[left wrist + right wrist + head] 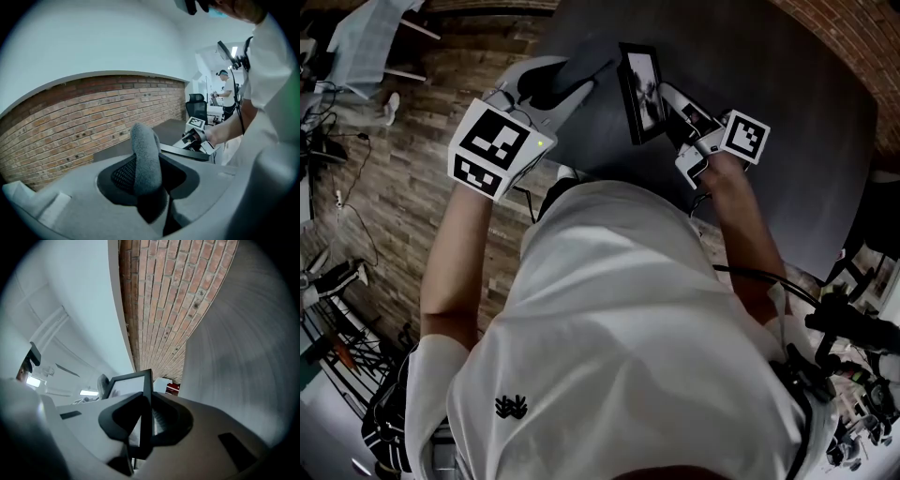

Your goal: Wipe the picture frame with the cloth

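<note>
A black picture frame (640,90) with a photo in it is held on edge above the dark table (806,103). My right gripper (673,105) is shut on the frame's near side. In the right gripper view the black frame (146,401) stands clamped between the jaws. My left gripper (581,80) is shut on a grey cloth (551,81) just left of the frame; whether the cloth touches the frame I cannot tell. In the left gripper view the grey cloth (146,159) sticks up between the jaws, with the frame's edge (185,152) and the right gripper (196,136) beyond it.
The dark table runs toward a brick wall (89,117). A wooden floor (412,178) lies left of the table, with a white stand (370,47) and cables. An office chair (197,107) and a person (227,93) stand far back in the room.
</note>
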`<state>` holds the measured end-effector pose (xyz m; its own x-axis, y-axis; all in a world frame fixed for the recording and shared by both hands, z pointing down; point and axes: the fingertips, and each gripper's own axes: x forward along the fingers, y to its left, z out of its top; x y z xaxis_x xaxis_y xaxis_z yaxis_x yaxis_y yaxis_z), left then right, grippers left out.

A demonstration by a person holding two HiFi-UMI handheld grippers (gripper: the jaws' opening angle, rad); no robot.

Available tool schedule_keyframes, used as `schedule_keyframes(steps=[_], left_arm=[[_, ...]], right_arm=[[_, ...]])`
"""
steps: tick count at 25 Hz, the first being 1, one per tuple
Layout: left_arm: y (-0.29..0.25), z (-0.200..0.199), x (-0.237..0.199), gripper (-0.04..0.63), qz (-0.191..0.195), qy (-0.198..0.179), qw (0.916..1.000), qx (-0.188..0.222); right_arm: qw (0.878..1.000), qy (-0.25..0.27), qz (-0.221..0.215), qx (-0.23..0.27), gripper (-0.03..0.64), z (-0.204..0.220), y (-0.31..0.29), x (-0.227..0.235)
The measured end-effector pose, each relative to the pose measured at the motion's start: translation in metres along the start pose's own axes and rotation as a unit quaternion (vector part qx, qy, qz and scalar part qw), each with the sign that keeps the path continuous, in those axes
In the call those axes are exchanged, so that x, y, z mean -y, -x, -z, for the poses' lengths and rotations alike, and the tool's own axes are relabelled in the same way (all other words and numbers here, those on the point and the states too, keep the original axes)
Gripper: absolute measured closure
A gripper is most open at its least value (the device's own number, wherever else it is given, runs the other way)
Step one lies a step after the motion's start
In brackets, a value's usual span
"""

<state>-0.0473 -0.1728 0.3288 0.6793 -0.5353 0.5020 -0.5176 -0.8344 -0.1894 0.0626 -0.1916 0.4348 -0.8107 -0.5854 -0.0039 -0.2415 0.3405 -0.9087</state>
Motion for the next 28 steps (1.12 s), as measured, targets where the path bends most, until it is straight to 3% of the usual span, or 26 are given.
schedule_keyframes(steps=[3,10,28], left_arm=[[-0.008,0.000,-0.003,0.466,0.002,-0.011,0.9999,-0.012],[-0.011,0.012,0.043,0.466,0.054,-0.035,0.9977,-0.022],[-0.007,0.029,0.109,0.466,0.133,-0.044,0.9895,-0.034]], right_arm=[[1.000,0.003,0.003,-0.002,0.549,0.002,-0.001,0.001],[0.999,-0.007,0.028,0.014,0.549,-0.006,0.005,0.012],[0.995,-0.034,0.067,0.063,0.549,-0.028,0.012,0.027]])
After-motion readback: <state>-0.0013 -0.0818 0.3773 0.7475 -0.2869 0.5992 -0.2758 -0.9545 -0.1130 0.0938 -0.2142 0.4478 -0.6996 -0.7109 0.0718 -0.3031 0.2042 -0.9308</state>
